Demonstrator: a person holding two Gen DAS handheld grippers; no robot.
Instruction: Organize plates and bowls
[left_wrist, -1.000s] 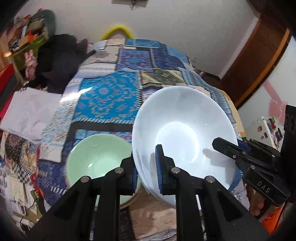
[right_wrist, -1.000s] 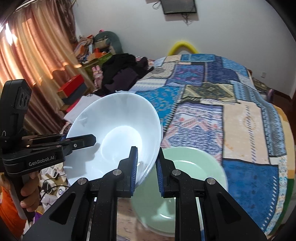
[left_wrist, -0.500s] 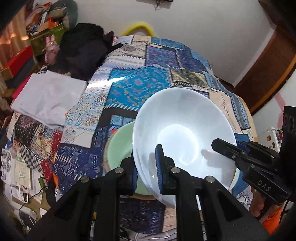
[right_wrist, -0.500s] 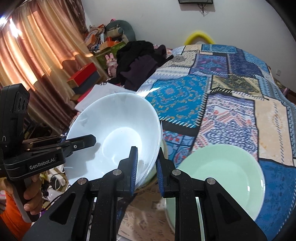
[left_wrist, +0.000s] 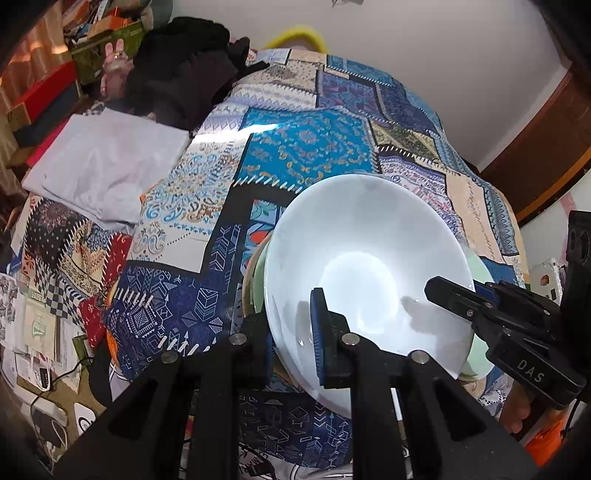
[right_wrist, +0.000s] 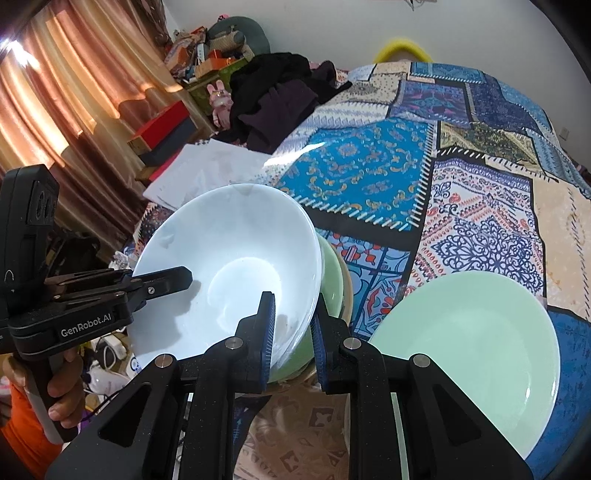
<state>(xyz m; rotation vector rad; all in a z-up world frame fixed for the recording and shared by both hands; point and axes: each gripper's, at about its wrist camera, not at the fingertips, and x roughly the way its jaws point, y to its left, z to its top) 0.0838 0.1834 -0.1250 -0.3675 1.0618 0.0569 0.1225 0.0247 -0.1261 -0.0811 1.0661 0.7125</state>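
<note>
A white bowl (left_wrist: 369, 266) (right_wrist: 229, 266) hangs tilted between my two grippers. My left gripper (left_wrist: 291, 321) (right_wrist: 181, 277) is shut on its near-left rim. My right gripper (right_wrist: 293, 306) (left_wrist: 439, 290) is shut on the opposite rim. Right under the white bowl sits a pale green bowl (right_wrist: 332, 266) (left_wrist: 258, 273) with a beige rim below it; only slivers show. I cannot tell whether the two bowls touch. A pale green plate (right_wrist: 469, 339) lies flat on the quilt to the right.
The dishes rest near the front edge of a bed with a patchwork quilt (left_wrist: 306, 147) (right_wrist: 369, 177). A white folded cloth (left_wrist: 103, 162) and a black clothes pile (right_wrist: 280, 96) lie at the left. Boxes, curtains and floor clutter line the left side. A hand (right_wrist: 62, 387) grips the left handle.
Both grippers carried the white bowl down and to the left, over the green bowl. The green bowl, open beside it before, is now almost covered. The grips are unchanged.
</note>
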